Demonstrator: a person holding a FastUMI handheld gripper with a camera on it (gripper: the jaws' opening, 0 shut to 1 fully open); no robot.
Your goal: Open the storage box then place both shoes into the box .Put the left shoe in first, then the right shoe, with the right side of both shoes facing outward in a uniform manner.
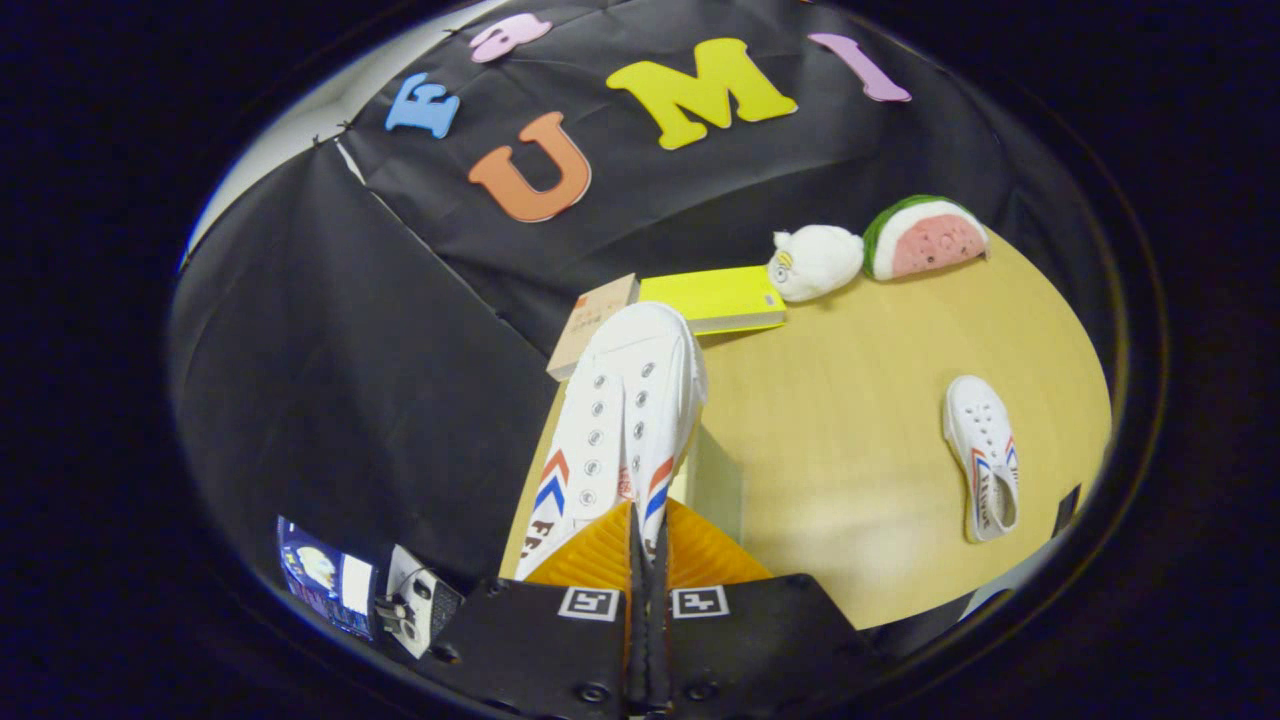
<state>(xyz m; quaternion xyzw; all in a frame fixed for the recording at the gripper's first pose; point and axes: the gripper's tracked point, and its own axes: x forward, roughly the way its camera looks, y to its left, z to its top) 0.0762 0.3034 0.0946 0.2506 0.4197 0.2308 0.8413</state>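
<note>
My gripper (642, 525) is shut on a white canvas shoe (625, 410) with red and blue chevrons on its sides. Both fingers pinch the rim at its heel end, and the toe points away from me. The shoe hangs above the left end of the wooden table (850, 440). Just under and to the right of it shows a pale upright panel (716, 482); I cannot tell whether it belongs to the storage box. The second white shoe (982, 458) lies flat on the table well to the right, opening towards me.
Beyond the held shoe's toe lie a flat yellow slab (716, 297) and a tan cardboard box (590, 325). A white plush toy (815, 262) and a watermelon-slice plush (925, 238) sit at the table's far edge. A lit screen (325, 577) stands off the table, low left.
</note>
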